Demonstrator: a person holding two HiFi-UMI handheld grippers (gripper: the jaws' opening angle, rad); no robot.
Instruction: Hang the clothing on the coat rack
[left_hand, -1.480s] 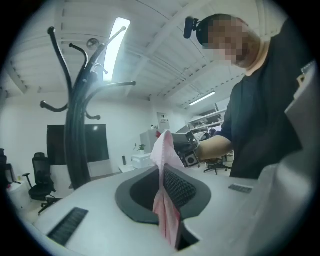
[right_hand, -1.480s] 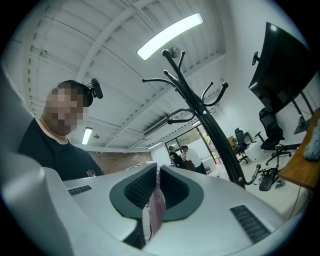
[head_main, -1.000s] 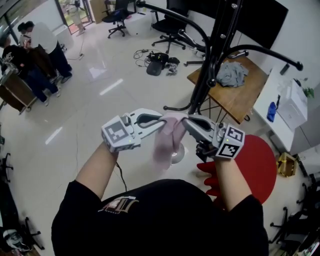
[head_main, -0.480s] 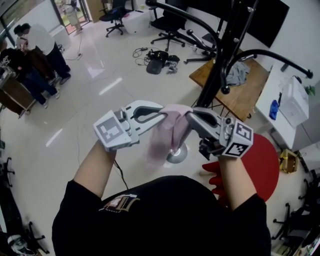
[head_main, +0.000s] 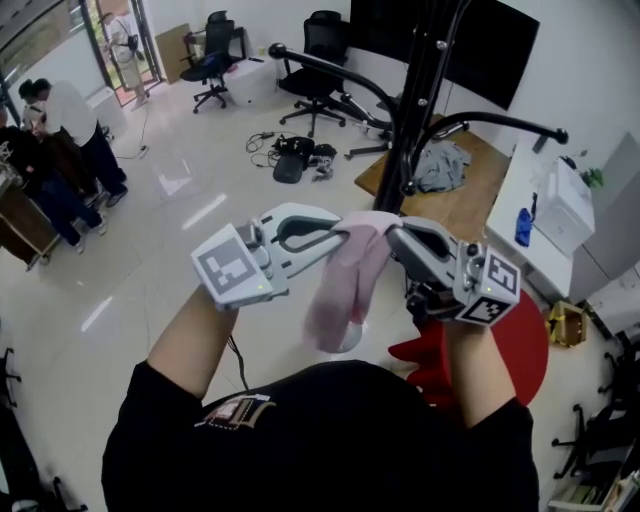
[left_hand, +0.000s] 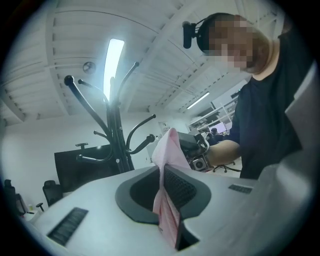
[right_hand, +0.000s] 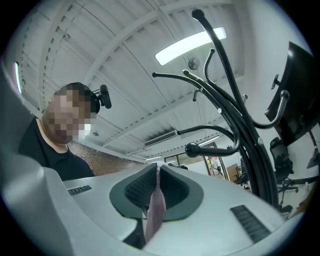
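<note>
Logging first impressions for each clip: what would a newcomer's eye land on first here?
A pale pink garment hangs at the middle of the head view, its top edge pinched by the left gripper and the right gripper, both shut on it. Just behind stands the black coat rack, its visible curved arms bare. A grey cloth lies on the wooden table beyond it.

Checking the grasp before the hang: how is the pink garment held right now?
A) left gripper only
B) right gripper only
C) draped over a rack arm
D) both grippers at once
D: each gripper view shows pink cloth pinched between shut jaws; the pink garment hangs between the left gripper and right gripper, not on the coat rack.
</note>
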